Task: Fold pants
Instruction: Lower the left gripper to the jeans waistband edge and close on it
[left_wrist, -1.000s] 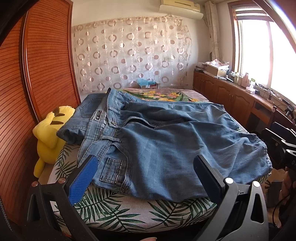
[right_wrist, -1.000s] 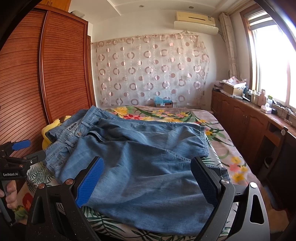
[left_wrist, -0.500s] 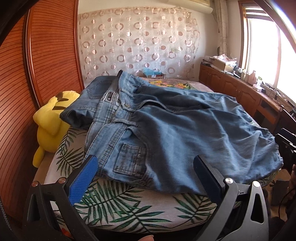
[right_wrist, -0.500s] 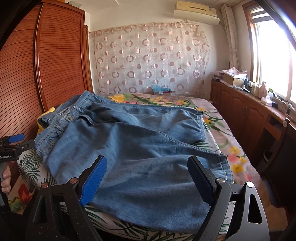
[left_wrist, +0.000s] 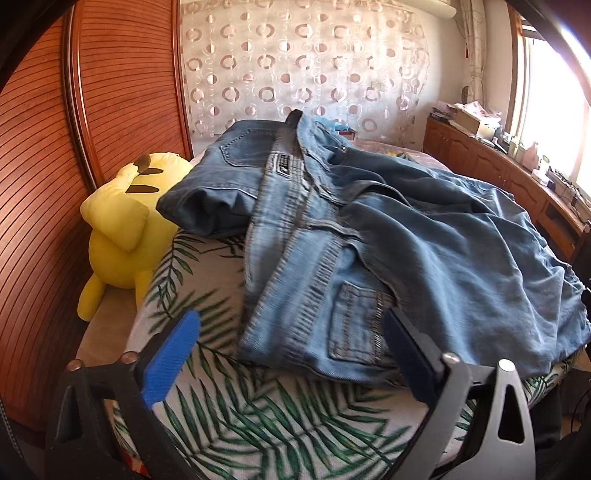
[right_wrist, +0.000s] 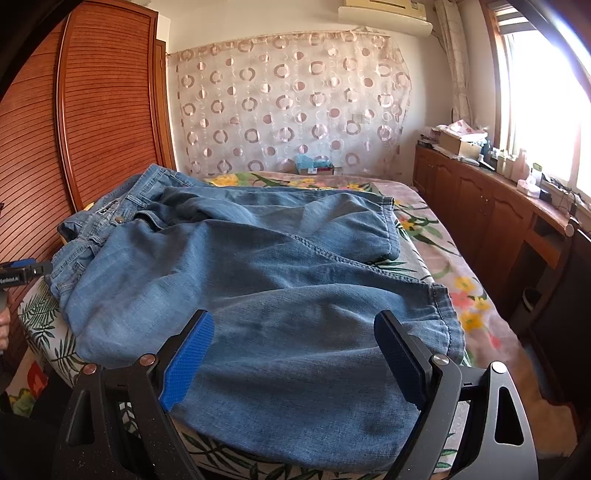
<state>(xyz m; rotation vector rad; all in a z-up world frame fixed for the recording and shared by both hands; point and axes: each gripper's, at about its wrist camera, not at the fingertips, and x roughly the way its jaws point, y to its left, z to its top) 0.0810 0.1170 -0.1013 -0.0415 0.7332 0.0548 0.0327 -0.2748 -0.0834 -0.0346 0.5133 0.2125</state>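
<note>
Rumpled, faded denim pants (right_wrist: 258, 295) are spread across the leaf-printed bed (left_wrist: 258, 417), with the left gripper (left_wrist: 291, 354) at the stitched waistband pocket, its ribbed blue pads closing on nothing, and the right gripper (right_wrist: 293, 354) held wide apart over a leg.

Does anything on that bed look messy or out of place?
Yes. The jeans lie rumpled across the bed, with the waistband bunched up and one leg draped over the other. A yellow plush toy is wedged between the bed and the wooden wardrobe.
</note>
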